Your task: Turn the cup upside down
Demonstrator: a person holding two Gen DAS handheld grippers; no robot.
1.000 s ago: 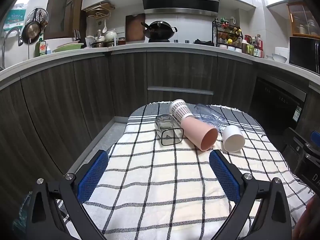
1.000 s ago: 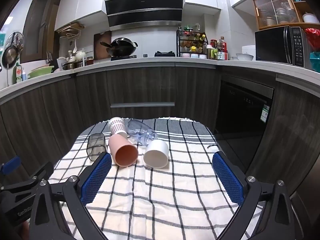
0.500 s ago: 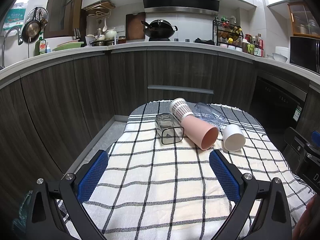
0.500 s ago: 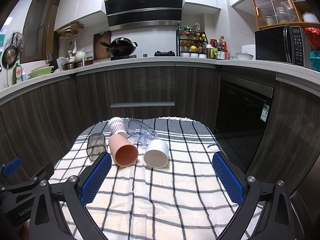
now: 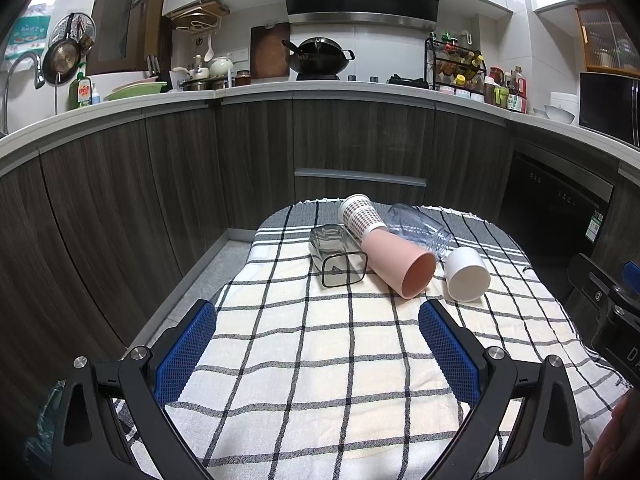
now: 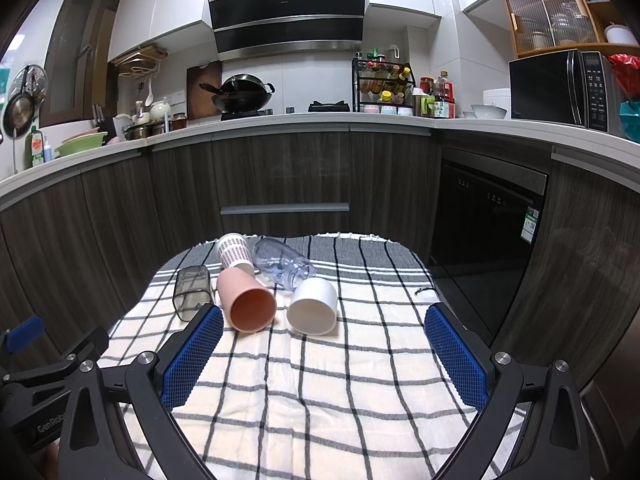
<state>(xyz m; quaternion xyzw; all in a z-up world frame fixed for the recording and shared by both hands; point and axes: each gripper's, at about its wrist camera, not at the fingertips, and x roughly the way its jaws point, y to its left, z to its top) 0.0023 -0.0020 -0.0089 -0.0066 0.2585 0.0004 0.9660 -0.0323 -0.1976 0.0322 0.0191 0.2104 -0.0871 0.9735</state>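
Five cups lay tipped over on the checked cloth; both hand-held grippers stood released and empty.

Left wrist: the left hand-held gripper (image 5: 318, 330) hung spread wide, well short of the pink cup (image 5: 400, 266), which lay on its side on the desk cloth (image 5: 304, 360) between the smoky square cup (image 5: 338, 254) and the white cup (image 5: 466, 274).
Right wrist: the right hand-held gripper (image 6: 324, 336) gaped empty near the white cup (image 6: 314, 306). Probably light, stiff plastic, smooth; gripping across the wall near the rim seemed safest.

Five cups on sides: pink cup (image 5: 400, 264), white cup (image 5: 466, 274), patterned, clear, smoky.
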